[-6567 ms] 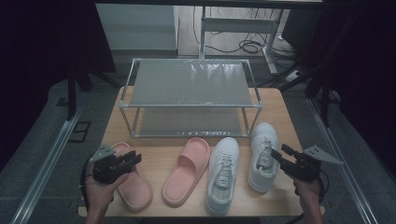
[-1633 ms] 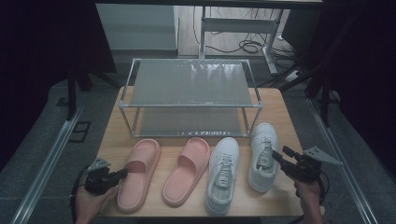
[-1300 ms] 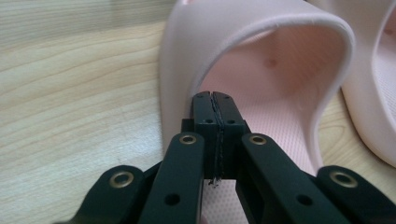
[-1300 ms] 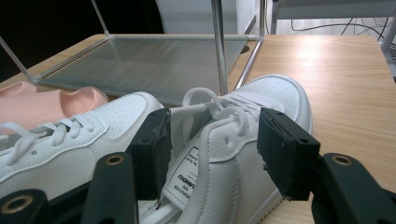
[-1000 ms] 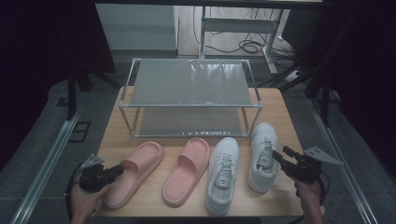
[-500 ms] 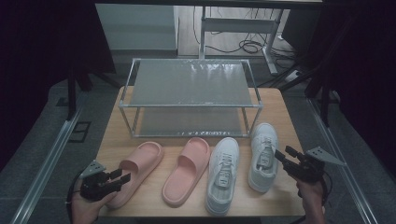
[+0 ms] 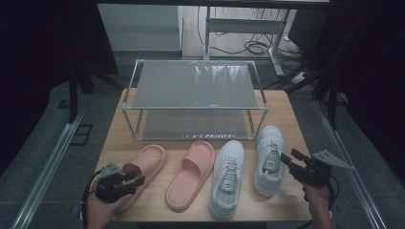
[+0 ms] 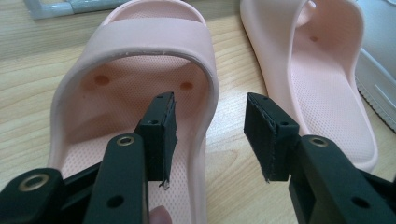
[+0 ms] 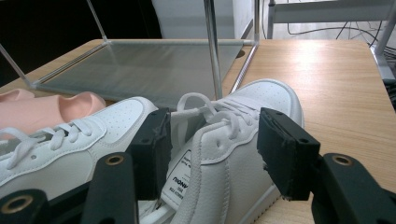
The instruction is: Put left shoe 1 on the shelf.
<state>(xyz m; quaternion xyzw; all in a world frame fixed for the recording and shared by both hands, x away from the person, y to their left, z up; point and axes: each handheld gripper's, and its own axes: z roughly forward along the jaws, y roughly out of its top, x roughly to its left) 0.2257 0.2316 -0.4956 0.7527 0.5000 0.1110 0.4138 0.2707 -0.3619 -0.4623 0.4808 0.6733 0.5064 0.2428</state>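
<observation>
A pink slipper [image 7: 145, 162] lies at the table's front left, toe angled to the right. My left gripper [image 7: 135, 177] is at its heel. Its jaws have just been opening and stand open [image 8: 210, 135]. One pad hovers inside the slipper [image 8: 140, 79], the other over bare wood, with the slipper's side wall between them untouched. The second pink slipper [image 7: 193, 171] and two white sneakers [image 7: 228, 176] [image 7: 269, 157] lie in a row to the right. My right gripper [image 7: 290, 157] is open behind the right sneaker's heel [image 9: 247, 112], its pads [image 9: 285, 154] clear of it.
A two-tier metal shoe rack [image 7: 191, 109] stands at the back of the wooden table [image 7: 282, 109], with both shelves bare. Its lower shelf [image 9: 140, 65] lies just beyond the sneakers. Dark floor and cables surround the table.
My left gripper swung the left slipper's heel toward the table's left edge, then opened and drew back a little. The right gripper has stayed put.
</observation>
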